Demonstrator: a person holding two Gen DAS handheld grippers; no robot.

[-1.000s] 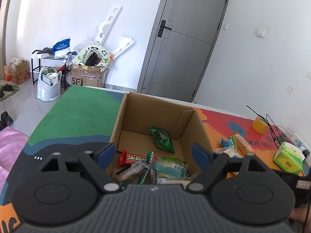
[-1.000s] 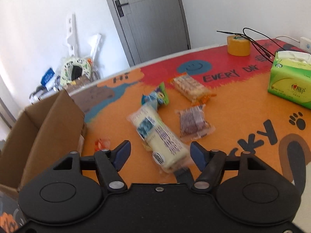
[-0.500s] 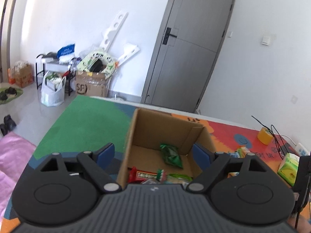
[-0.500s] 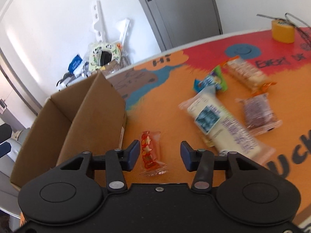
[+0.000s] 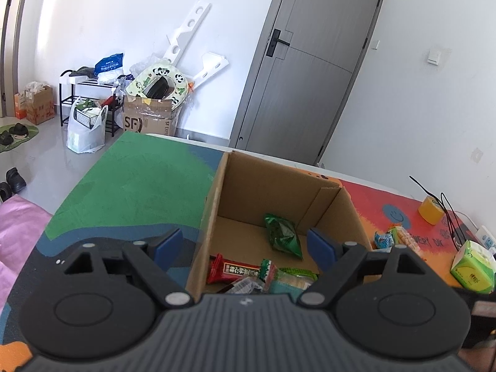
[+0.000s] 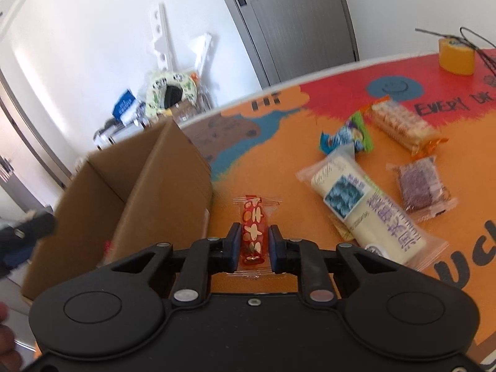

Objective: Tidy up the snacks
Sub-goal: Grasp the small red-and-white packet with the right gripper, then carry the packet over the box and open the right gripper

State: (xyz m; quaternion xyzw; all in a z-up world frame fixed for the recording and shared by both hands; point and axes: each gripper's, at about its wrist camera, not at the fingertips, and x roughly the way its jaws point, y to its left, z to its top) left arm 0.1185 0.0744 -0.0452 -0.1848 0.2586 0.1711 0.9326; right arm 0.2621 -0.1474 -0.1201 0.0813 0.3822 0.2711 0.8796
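My right gripper point(image 6: 254, 241) sits low over the orange mat, its jaws closing, with the pads against both sides of a small red snack packet point(image 6: 253, 217) that lies just right of the cardboard box point(image 6: 161, 186). Further right lie a long white packet point(image 6: 365, 207), a brown cake packet point(image 6: 421, 186), a blue-green packet point(image 6: 347, 136) and an orange cracker packet point(image 6: 403, 127). My left gripper point(image 5: 245, 241) hangs open over the box's point(image 5: 263, 186) near left edge, holding nothing. Inside the box lie a green packet point(image 5: 282, 232), a red bar point(image 5: 235, 269) and several other snacks.
A yellow tape roll point(image 6: 455, 55) and black cables point(image 5: 446, 214) sit at the table's far right, beside a green tissue box point(image 5: 472, 266). Left of the box the mat is green and blue. Beyond the table are a grey door and clutter along the wall.
My right gripper swung left, away from the long white packet to the red packet, and its jaws narrowed around it. My left gripper drew back from the box, still open.
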